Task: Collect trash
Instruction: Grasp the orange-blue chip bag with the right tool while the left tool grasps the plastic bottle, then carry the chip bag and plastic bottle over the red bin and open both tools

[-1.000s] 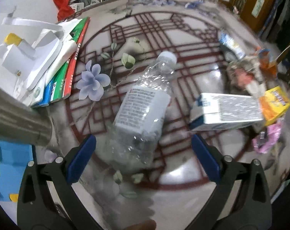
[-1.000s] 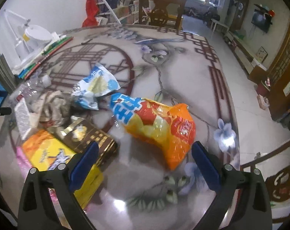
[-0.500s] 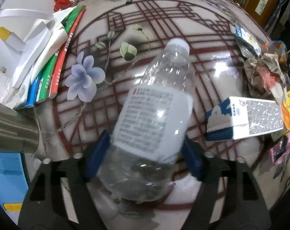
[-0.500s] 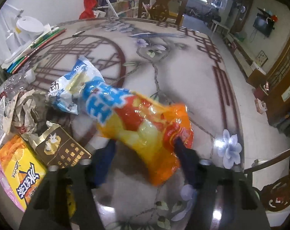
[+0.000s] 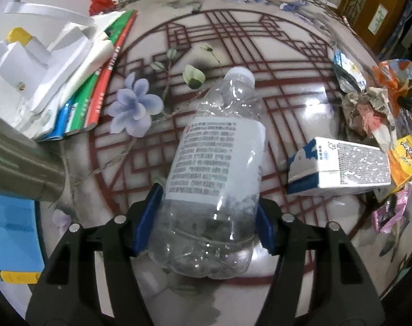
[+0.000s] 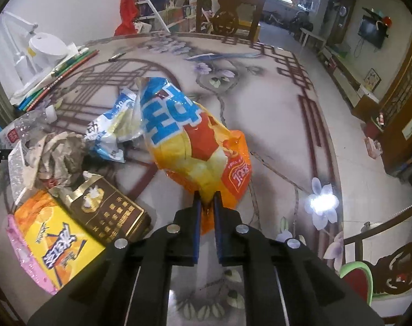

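Left gripper [image 5: 206,217] clamped around the lower body of a clear plastic bottle [image 5: 219,163], blue pads pressed on both sides just under the label. Empty by the looks of it, a bit crumpled near the base, white cap [image 5: 239,74] on, big white label [image 5: 214,157] full of tiny printed text with a small red mark in one corner. Neck pointing away over the patterned table [image 5: 260,40]. Off to the right on the tabletop, a white-and-blue carton [image 5: 339,167] lying on its side, next to a wad of crumpled paper [image 5: 366,111]. Right gripper [image 6: 206,203] pinched nearly closed on the bottom edge of an orange chip bag [image 6: 195,146], shiny and puffy-wrinkled, blue top with white lettering, yellow and red in the middle. Bag sticking up and away from the fingers, above the table. Behind it, a blue-and-white wrapper [image 6: 113,130]; to the left, a brown box [image 6: 110,212] and a yellow packet [image 6: 56,241].
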A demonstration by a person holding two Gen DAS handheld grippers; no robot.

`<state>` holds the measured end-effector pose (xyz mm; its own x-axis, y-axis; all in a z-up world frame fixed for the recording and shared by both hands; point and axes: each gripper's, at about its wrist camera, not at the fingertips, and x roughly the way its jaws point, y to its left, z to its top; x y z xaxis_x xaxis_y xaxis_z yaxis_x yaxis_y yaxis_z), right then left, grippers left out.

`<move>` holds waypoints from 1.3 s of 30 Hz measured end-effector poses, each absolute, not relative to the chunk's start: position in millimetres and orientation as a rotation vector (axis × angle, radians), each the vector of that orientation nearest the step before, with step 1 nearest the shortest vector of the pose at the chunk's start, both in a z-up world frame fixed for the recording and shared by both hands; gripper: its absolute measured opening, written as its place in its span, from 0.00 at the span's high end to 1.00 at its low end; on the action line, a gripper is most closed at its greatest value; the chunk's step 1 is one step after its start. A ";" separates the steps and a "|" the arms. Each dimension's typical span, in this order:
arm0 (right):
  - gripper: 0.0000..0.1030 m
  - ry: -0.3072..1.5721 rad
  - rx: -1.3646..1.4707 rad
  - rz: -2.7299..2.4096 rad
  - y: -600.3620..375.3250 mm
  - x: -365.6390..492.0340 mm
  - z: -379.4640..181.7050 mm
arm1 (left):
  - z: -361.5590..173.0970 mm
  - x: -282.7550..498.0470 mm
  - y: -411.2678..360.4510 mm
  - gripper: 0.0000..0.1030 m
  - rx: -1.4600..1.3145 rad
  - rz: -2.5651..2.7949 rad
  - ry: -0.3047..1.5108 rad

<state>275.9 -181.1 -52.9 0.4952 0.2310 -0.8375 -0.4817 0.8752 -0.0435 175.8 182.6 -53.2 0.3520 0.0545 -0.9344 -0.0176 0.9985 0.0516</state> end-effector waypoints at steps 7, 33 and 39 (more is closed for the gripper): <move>0.93 0.939 -0.243 0.457 -189.5 257.0 -31.8 | -29.1 162.3 177.3 0.42 0.024 0.060 1.171; 0.93 0.871 -0.173 0.493 -215.9 182.0 16.0 | 35.2 90.3 144.5 0.45 0.003 0.051 1.032; 0.93 0.876 -0.168 0.504 -214.7 176.8 10.5 | 0.7 70.5 136.4 0.45 0.029 0.022 1.176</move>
<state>176.8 -214.7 10.5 0.5329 0.3528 -0.7692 -0.4875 0.8709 0.0617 70.5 136.4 0.7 0.3845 0.0324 -0.9226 -0.0017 0.9994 0.0344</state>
